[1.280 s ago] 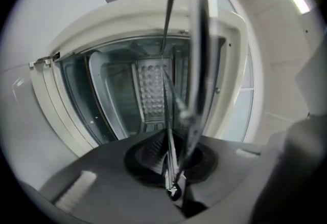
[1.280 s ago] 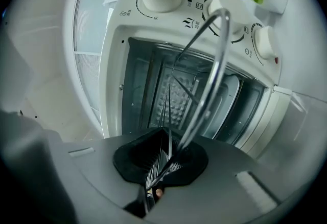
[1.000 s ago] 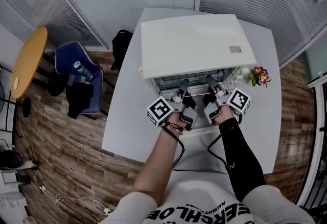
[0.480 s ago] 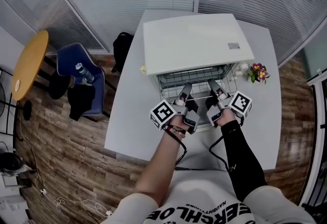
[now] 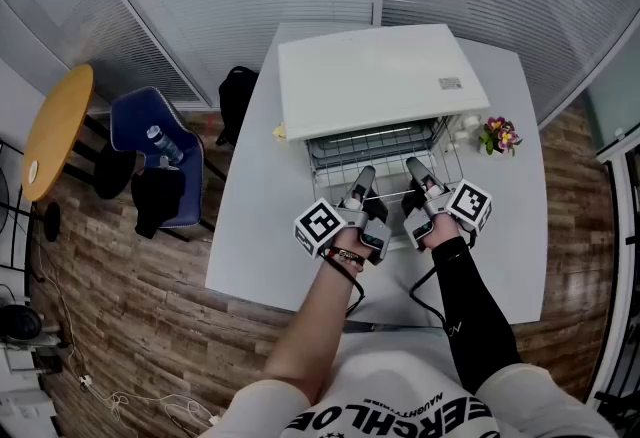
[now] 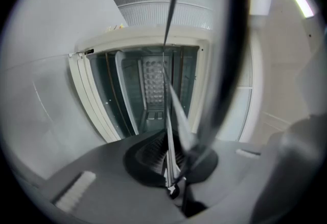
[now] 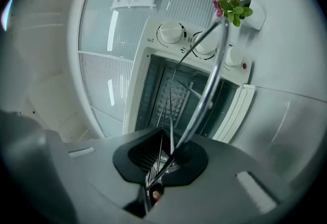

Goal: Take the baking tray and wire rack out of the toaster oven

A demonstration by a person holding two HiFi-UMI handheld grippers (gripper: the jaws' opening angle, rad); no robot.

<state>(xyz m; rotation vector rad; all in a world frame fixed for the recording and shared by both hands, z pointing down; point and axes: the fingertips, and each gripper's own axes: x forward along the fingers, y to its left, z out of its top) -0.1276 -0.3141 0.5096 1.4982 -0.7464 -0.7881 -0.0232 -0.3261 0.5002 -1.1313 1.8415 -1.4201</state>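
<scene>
Wire rack (image 5: pixel 390 158), one, juts from one toaster oven (image 5: pixel 370 76), clamped by both left gripper (image 5: pixel 365 176) and right gripper (image 5: pixel 413 169).

Silver wire rack (image 5: pixel 386 156) approx. half out of toaster oven (image 5: pixel 370 81) (door open).

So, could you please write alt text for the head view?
Seen from above, a person's left gripper and right gripper clamp the front edge of a wire rack that sits partly out of a white toaster oven.
</scene>
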